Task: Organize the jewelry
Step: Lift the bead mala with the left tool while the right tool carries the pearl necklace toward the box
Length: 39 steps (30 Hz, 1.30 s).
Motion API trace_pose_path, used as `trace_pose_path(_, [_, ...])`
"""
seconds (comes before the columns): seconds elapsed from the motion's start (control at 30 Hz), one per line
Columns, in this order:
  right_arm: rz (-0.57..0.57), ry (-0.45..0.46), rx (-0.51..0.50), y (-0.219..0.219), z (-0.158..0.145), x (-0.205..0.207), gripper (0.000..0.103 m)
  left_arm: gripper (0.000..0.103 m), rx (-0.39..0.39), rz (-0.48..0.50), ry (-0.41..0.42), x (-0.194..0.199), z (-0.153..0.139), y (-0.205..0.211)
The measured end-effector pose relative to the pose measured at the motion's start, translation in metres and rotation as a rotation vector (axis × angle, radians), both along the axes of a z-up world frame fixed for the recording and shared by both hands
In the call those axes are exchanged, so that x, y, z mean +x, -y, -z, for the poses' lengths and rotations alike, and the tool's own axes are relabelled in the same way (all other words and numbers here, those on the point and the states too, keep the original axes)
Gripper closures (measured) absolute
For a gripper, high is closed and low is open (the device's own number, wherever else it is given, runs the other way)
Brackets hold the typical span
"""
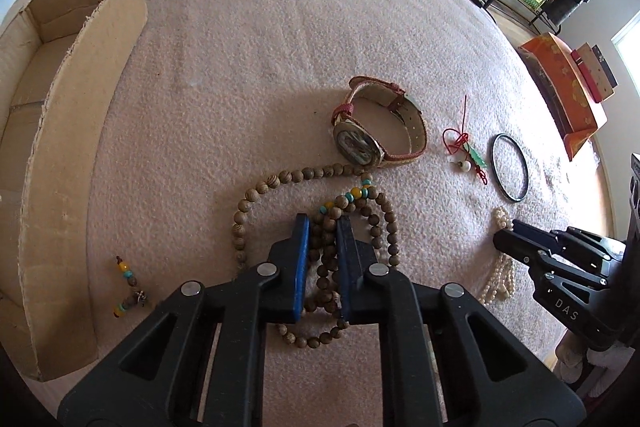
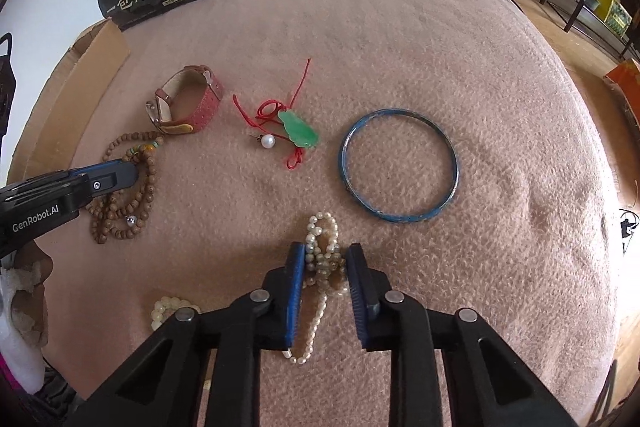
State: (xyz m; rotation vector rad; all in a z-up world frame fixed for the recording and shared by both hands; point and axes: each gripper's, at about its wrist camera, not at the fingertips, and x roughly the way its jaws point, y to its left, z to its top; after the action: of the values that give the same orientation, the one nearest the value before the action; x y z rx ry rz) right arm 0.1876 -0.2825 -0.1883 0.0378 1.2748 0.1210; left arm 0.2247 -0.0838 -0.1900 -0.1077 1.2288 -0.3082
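Two claws over jewelry scattered on a fuzzy pink blanket.

The left claw [image 1: 323,227] straddles coiled wooden prayer beads [image 1: 320,247], its blue pads partly open and close to the strands; I cannot tell if it grips them. The right claw [image 2: 326,255] stands part open around a knotted pearl necklace [image 2: 322,263]. Ahead of it lie a flat blue bangle [image 2: 398,165], a jade pendant [image 2: 300,129] on red cord and a strapped watch [image 2: 184,101]. Only the left view shows the cardboard box [image 1: 60,147], left of that claw.
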Motion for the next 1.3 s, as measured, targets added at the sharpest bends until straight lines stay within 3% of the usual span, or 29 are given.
trace_pose_path(0.07, [0.0, 0.006, 0.021, 0.003, -0.002, -0.002, 0.093, 0.092, -0.019, -0.009, 0.007, -0.001, -0.006, -0.002])
trace_pose_path(0.23, [0.02, 0.041, 0.075, 0.012, -0.016, -0.008, 0.098, 0.092, -0.071, -0.035, 0.05, -0.002, -0.03, -0.011])
trace_pose_path(1.07, [-0.04, 0.394, 0.281, -0.033, -0.142, -0.019, 0.098, 0.092, -0.287, -0.167, 0.345, -0.032, -0.181, -0.096])
trace_pose_path(1.13, [-0.054, 0.413, 0.295, -0.041, -0.15, -0.02, 0.098, 0.099, -0.292, -0.177, 0.374, -0.035, -0.192, -0.106])
trace_pose_path(1.3, [-0.089, 0.446, 0.316, -0.057, -0.162, -0.021, 0.098, 0.099, -0.306, -0.234, 0.443, -0.042, -0.215, -0.134])
